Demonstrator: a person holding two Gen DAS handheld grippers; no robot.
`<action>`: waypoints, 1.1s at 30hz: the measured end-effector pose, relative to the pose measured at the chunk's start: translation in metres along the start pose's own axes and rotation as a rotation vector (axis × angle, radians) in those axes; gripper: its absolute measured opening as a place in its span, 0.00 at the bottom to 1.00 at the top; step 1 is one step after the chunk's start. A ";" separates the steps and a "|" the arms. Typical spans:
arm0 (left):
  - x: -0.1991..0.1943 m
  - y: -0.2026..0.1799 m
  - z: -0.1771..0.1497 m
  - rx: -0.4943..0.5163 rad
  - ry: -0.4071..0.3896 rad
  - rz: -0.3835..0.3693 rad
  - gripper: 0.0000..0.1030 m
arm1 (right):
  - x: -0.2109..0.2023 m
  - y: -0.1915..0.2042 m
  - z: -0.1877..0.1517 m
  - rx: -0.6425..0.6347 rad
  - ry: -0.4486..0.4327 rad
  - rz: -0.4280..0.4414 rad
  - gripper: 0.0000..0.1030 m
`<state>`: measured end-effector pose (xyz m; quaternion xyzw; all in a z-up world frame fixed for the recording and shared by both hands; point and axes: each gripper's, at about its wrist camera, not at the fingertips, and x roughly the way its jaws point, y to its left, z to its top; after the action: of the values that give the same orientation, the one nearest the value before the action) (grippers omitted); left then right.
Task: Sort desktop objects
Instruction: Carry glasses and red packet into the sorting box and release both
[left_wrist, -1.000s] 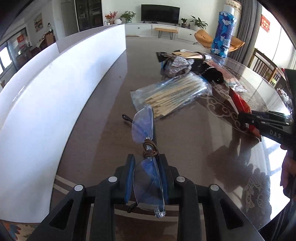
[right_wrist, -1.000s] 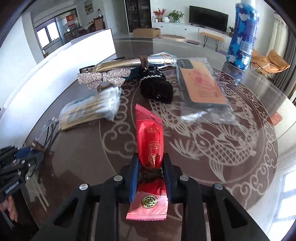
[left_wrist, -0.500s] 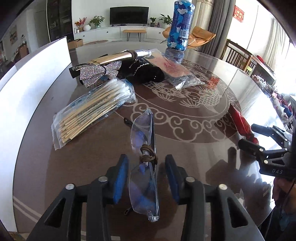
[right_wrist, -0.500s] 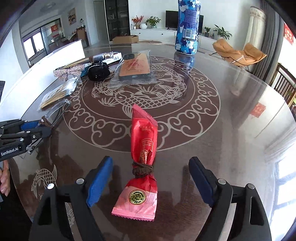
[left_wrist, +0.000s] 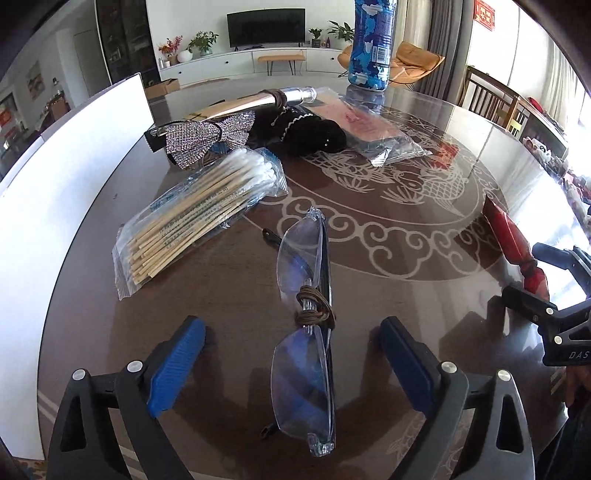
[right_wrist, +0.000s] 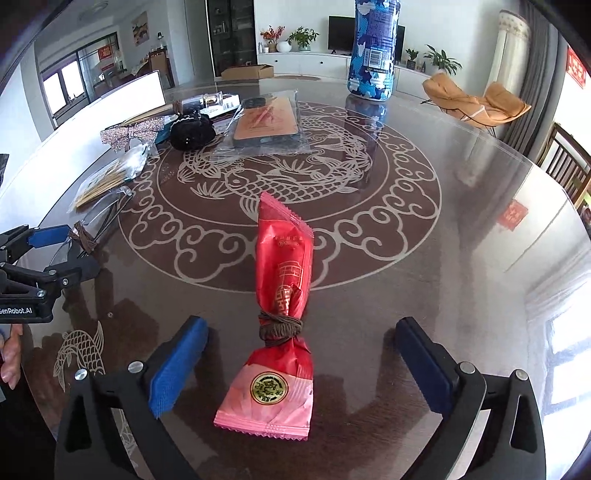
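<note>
Left tongs (left_wrist: 291, 347): jaws wide apart, having just been opening. The folded rimless glasses (left_wrist: 304, 325), bound at the middle with brown cord, lie flat on the surface (left_wrist: 424, 306) between the blue pads, touching neither pad.

Right tongs (right_wrist: 301, 358): jaws likewise spread wide, having just been opening. The red snack packet (right_wrist: 282, 302), tied with brown cord at its waist, lies on the surface between the pads, clear of both.

Beyond the glasses, to the left: a clear bag of cotton swabs (left_wrist: 201, 214). Farther back, grouped together: a rhinestone bow (left_wrist: 207, 138), a black fuzzy accessory (left_wrist: 310, 134) beside it, a silver tube (left_wrist: 266, 101) behind them, and a flat item sealed in clear plastic (left_wrist: 373, 129) to the right.

At the far edge of the surface: a blue-and-white patterned bottle (left_wrist: 371, 48), standing upright. A white panel (left_wrist: 74, 166) runs along the left side of the surface.
</note>
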<state>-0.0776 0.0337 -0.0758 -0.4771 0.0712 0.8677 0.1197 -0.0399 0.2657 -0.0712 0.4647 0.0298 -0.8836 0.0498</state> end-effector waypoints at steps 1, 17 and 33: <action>0.001 0.000 0.000 -0.001 0.003 0.000 0.99 | 0.000 0.000 0.000 -0.001 0.000 0.000 1.00; 0.004 -0.008 0.010 0.064 0.131 -0.037 1.00 | 0.010 -0.002 0.015 -0.072 0.149 0.043 1.00; -0.036 -0.017 0.018 0.102 0.084 -0.132 0.19 | -0.015 -0.011 0.043 -0.045 0.246 0.141 0.19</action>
<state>-0.0685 0.0495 -0.0359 -0.5101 0.0886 0.8324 0.1978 -0.0684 0.2736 -0.0345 0.5690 0.0228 -0.8135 0.1179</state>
